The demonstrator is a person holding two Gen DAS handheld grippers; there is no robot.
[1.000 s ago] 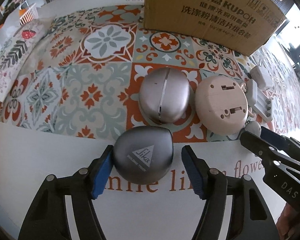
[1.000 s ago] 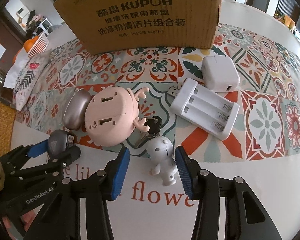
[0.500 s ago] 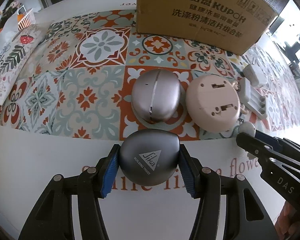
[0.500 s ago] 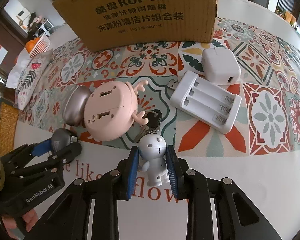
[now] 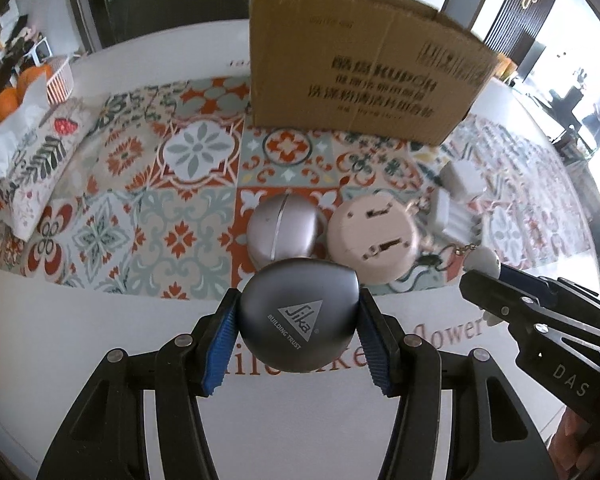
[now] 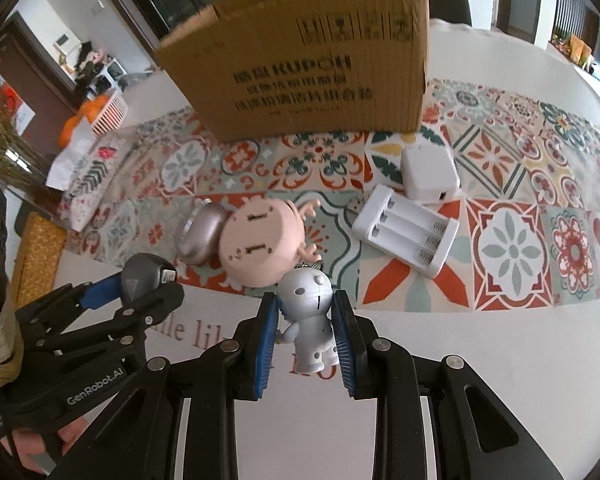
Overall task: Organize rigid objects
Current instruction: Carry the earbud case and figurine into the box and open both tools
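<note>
From the left wrist view, the left gripper (image 5: 298, 334) has its blue-padded jaws clenched on a dark grey rounded case printed with a triangular logo (image 5: 298, 314) — the pads press its two sides, and it sits in front of the edge of the patterned tile-print mat (image 5: 188, 184). Just beyond it on the mat lies a silver egg-shaped case with a seam down the middle (image 5: 282, 230), and beside that a pale pink round plastic gadget with two slots in its face (image 5: 370, 240). Farther right are white plastic pieces, too blurred to make out well. A brown cardboard box with printed lettering (image 5: 360, 80) stands upright at the back of the mat. The right gripper (image 5: 496, 286) reaches in from the right edge.

From the right wrist view, the right gripper (image 6: 306, 334) is closed tight on a small white cartoon robot figurine (image 6: 308, 316) — its body is between the blue pads, its head poking out ahead of them, over the white table (image 6: 480, 360) near the mat's edge. The pink gadget lies just behind the figurine. To the right on the mat rest a white three-slot battery holder (image 6: 406, 236) and, touching its far end, a white square charger block (image 6: 428, 172). At left the left gripper shows with the grey case in its grasp.
</note>
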